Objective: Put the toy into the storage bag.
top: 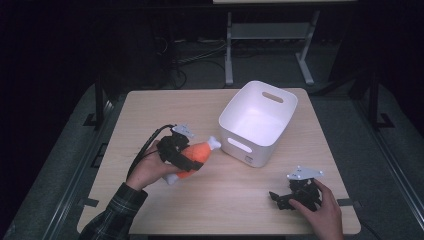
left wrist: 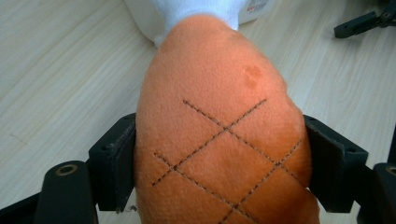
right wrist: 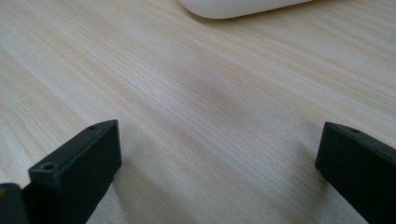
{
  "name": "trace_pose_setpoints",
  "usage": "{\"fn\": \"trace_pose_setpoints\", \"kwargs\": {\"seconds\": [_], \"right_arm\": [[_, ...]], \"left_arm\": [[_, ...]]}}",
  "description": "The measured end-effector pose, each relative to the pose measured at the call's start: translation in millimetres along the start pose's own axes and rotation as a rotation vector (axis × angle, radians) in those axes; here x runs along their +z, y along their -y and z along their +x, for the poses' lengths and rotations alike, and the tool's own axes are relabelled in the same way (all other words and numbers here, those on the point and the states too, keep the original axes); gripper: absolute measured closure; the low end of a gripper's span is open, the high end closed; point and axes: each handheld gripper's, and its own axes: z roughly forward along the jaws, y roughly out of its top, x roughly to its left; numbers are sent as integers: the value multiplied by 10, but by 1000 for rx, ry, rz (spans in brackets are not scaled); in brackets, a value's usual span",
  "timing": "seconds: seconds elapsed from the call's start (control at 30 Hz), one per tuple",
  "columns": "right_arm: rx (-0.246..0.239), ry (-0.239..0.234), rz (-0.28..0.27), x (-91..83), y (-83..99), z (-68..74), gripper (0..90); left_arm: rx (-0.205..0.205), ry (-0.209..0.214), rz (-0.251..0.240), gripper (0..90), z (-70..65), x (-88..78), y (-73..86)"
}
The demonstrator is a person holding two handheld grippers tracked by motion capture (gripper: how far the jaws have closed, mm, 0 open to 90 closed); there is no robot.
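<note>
— What are you seeing on the left side right now?

— I'm looking at the left gripper [top: 186,159] in the lower left of the high view, and it's pinching an orange plush drumstick [top: 196,154]. In the left gripper view both black pads are pressing into the sides of the drumstick [left wrist: 219,140], one at the lower left of the frame and one at the lower right, with the stitched diamond pattern sitting between them. The toy's white bone end [top: 214,143] is pointing toward the middle of the high view, toward the bin.

— And where's the bin sitting?

— The white bin [top: 235,145] is standing right of centre on the wooden table [top: 165,107], open side up, with handle slots in its walls. The drumstick's white tip is lying near its left wall, apart from it as far as I'm able to tell.

— What's the right one doing?

— I'm holding the right gripper [top: 278,198] in the lower right of the high view, low over the table, below the bin. In the right gripper view its jaws are standing spread wide, with bare wood grain between them and the rounded base of the bin [right wrist: 233,7] showing at the top edge of the frame.
</note>
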Motion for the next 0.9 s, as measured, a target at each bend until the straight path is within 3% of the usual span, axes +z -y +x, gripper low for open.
{"fn": "trace_pose_setpoints", "kwargs": {"seconds": [0.5,0.9], "right_arm": [[3,0,-1,0,-1,3,0],[6,0,0,-2,-2,5,0]], "left_arm": [[22,-7,-47,217,8,-343,-284],[36,5,-75,217,55,-432,-554]]}}
